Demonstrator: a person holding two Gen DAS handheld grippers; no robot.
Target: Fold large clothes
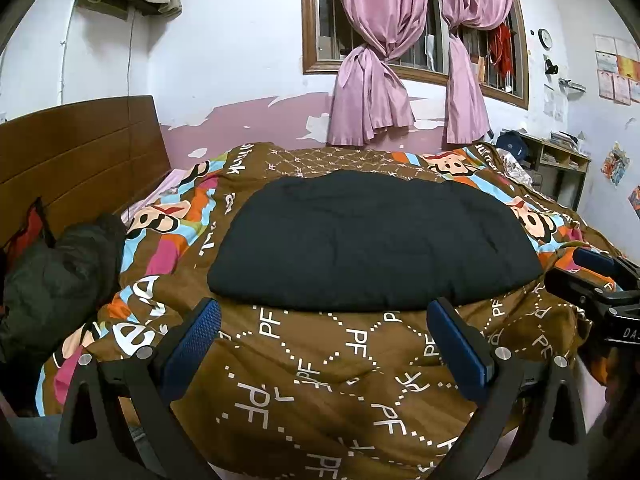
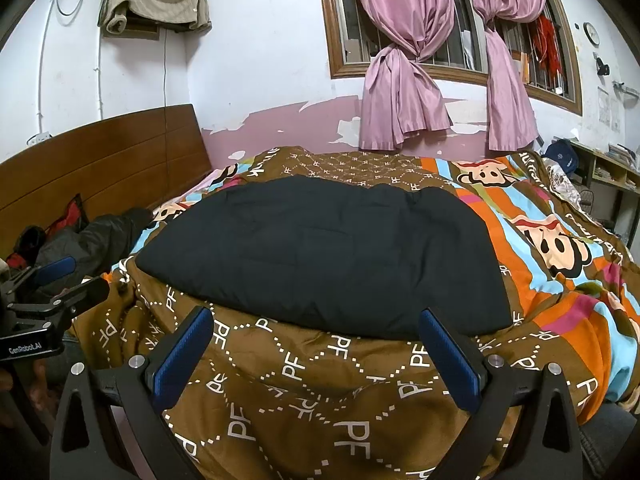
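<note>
A large black garment (image 1: 372, 240) lies folded into a flat, wide shape on the brown patterned bedspread (image 1: 312, 380); it also shows in the right wrist view (image 2: 328, 256). My left gripper (image 1: 324, 312) is open and empty, held above the bedspread just short of the garment's near edge. My right gripper (image 2: 316, 320) is open and empty, also just short of the near edge. Each gripper shows in the other's view: the right one at the right edge (image 1: 600, 284), the left one at the left edge (image 2: 52, 284).
A dark jacket (image 1: 60, 276) lies heaped at the bed's left by the wooden headboard (image 1: 80, 148). Pink curtains (image 1: 400, 60) hang at the window behind the bed. A shelf unit (image 1: 560, 168) stands at the far right.
</note>
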